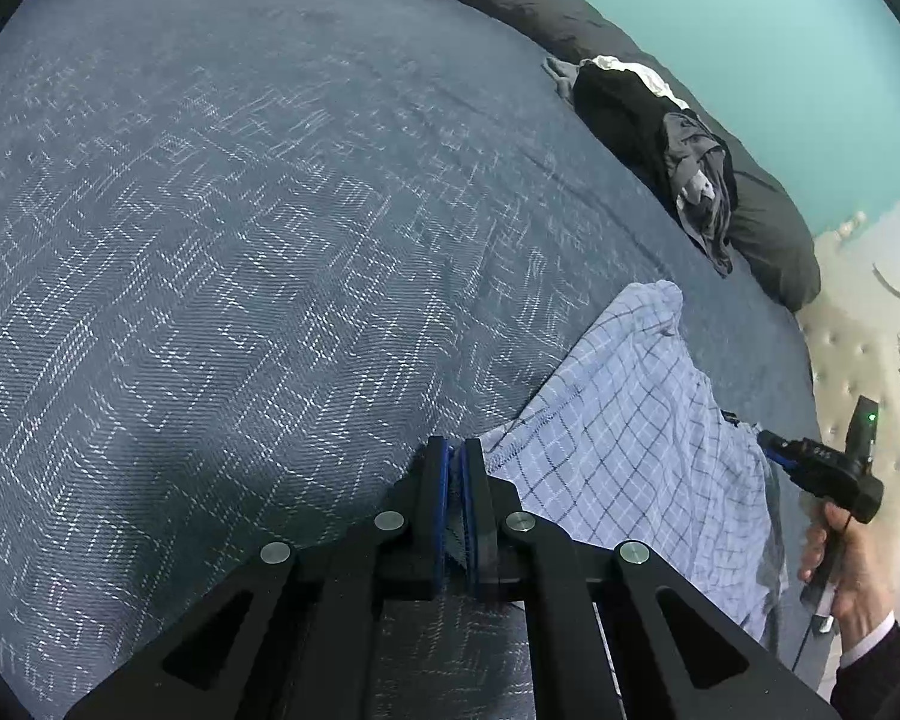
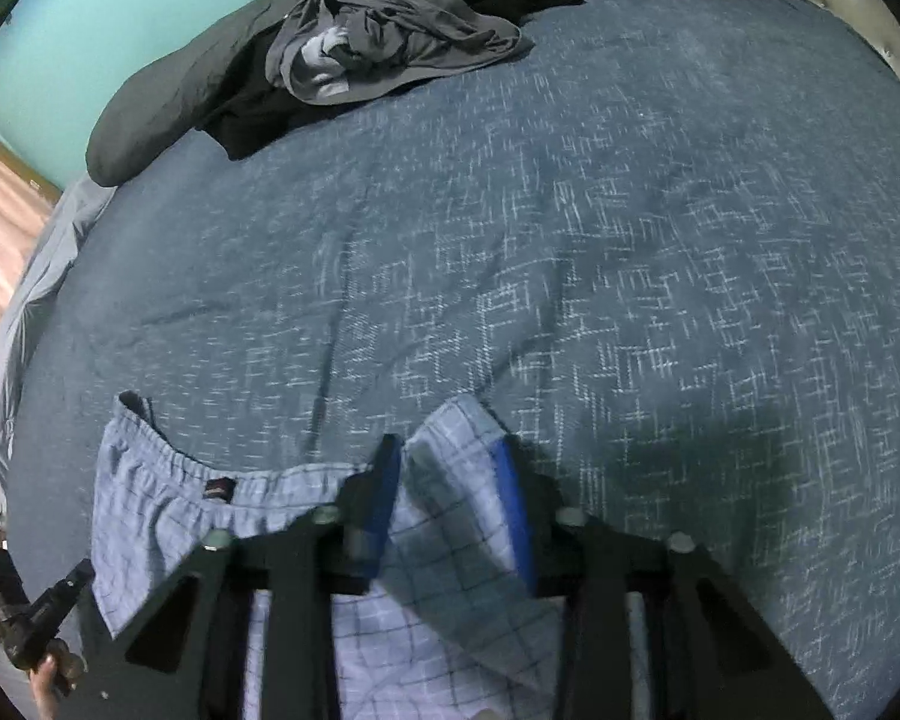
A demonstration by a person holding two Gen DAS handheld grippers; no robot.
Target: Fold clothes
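A light blue checked pair of shorts (image 1: pixel 630 438) lies on the dark blue patterned bedspread (image 1: pixel 240 276). My left gripper (image 1: pixel 457 456) is shut on the stitched hem edge of the shorts. In the right wrist view the shorts (image 2: pixel 168 510) show their elastic waistband at the left. My right gripper (image 2: pixel 453 468) has its jaws apart with a fold of the checked fabric (image 2: pixel 450 516) between the blue pads; the frame is blurred. The right gripper also shows in the left wrist view (image 1: pixel 774 447), held in a hand at the shorts' far side.
A heap of black and grey clothes (image 1: pixel 678 150) lies near the dark pillows (image 1: pixel 768 228) by the turquoise wall; it also shows in the right wrist view (image 2: pixel 390 42). A tufted beige headboard (image 1: pixel 858 348) stands at the right.
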